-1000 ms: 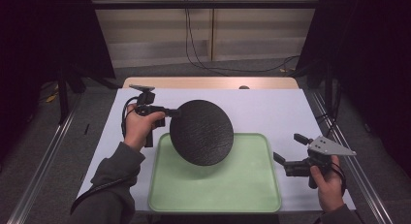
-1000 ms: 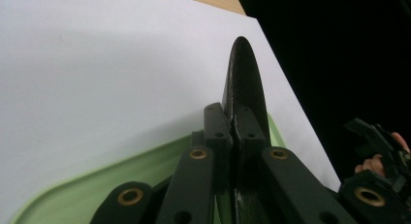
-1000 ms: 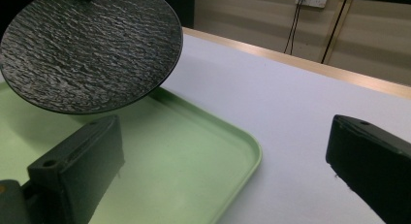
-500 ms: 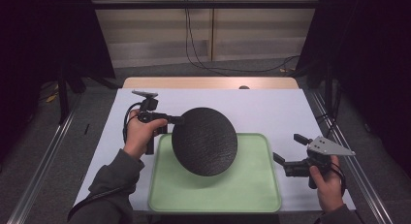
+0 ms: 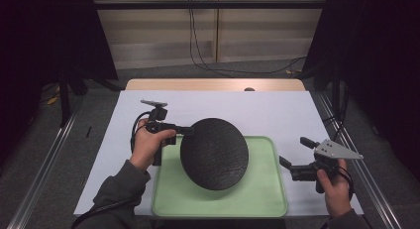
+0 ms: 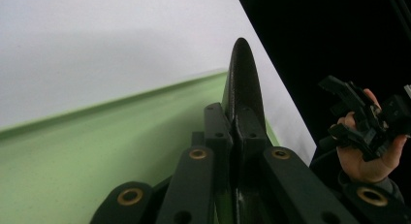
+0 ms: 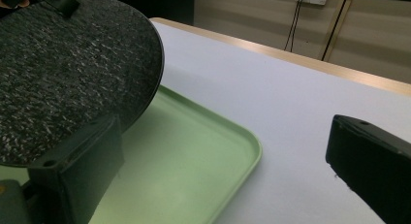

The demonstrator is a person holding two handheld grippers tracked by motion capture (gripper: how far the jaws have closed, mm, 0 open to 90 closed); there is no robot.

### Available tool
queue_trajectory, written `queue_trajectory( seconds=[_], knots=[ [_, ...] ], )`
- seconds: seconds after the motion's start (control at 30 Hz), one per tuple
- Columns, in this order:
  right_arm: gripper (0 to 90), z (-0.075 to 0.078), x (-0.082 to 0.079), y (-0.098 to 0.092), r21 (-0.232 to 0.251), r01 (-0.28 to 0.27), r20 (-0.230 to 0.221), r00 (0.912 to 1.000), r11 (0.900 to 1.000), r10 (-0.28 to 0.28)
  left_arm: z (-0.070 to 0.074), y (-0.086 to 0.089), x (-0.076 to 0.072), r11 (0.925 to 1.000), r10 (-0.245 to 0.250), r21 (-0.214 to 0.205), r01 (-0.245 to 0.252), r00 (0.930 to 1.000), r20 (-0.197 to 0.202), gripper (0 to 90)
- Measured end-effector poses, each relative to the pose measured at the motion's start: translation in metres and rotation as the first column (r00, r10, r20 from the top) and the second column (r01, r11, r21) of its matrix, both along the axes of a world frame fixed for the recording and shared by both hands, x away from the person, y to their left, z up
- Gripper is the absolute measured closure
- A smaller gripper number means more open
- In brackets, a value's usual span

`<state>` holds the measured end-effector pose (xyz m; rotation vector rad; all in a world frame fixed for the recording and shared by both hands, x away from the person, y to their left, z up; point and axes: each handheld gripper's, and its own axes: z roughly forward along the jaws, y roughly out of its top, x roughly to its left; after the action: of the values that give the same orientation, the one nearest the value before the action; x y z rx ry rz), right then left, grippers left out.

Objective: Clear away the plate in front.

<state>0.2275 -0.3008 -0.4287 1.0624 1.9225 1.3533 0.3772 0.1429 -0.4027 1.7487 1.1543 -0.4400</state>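
Observation:
A round black speckled plate [image 5: 214, 153] hangs tilted over the light green tray [image 5: 262, 199], its face turned toward the camera in the high view. My left gripper [image 5: 185, 130] is shut on the plate's left rim; in the left gripper view the plate [image 6: 242, 83] stands edge-on between the closed jaws, above the tray [image 6: 97, 151]. My right gripper [image 5: 294, 157] rests open to the right of the tray, nothing between its jaws. The right gripper view looks across the plate [image 7: 63, 73] and the tray's far corner [image 7: 232, 146].
The tray lies on a white table sheet [image 5: 277, 110] with bare room behind and to both sides. A wooden table edge [image 5: 213, 85] runs along the back, and metal rails [image 5: 44, 174] flank the table on the floor.
My left gripper has carried the plate to the right and slightly down, bringing it further over the tray. My right gripper has stayed where it was.

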Motion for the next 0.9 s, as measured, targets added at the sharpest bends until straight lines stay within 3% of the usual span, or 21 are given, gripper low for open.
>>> queue_trajectory(
  seconds=[0.23, 0.37, 0.6, 0.9],
  knots=[
    [0.0, 0.0, 0.0, 0.001, 0.003, -0.007, -0.005, 1.0, 1.0, 0.007, -0.004, -0.005, -0.007, 0.9996, -0.022, -0.016, 0.022, 0.9997, -0.011, 86.5],
    [0.0, 0.0, 0.0, 0.001, 0.003, -0.004, -0.002, 1.0, 1.0, 0.004, -0.007, -0.007, -0.009, 0.9992, -0.041, 0.0, 0.041, 0.9992, 0.0, 86.4],
    [0.0, 0.0, 0.0, 0.001, 0.002, -0.005, -0.002, 1.0, 1.0, 0.005, -0.012, -0.013, -0.013, 0.9985, -0.052, -0.016, 0.052, 0.9984, -0.02, 86.4],
    [0.0, 0.0, 0.0, 0.0, 0.001, -0.002, -0.001, 1.0, 1.0, 0.002, -0.014, -0.016, -0.016, 0.9975, -0.071, 0.003, 0.071, 0.9974, -0.013, 86.3]
  ],
)
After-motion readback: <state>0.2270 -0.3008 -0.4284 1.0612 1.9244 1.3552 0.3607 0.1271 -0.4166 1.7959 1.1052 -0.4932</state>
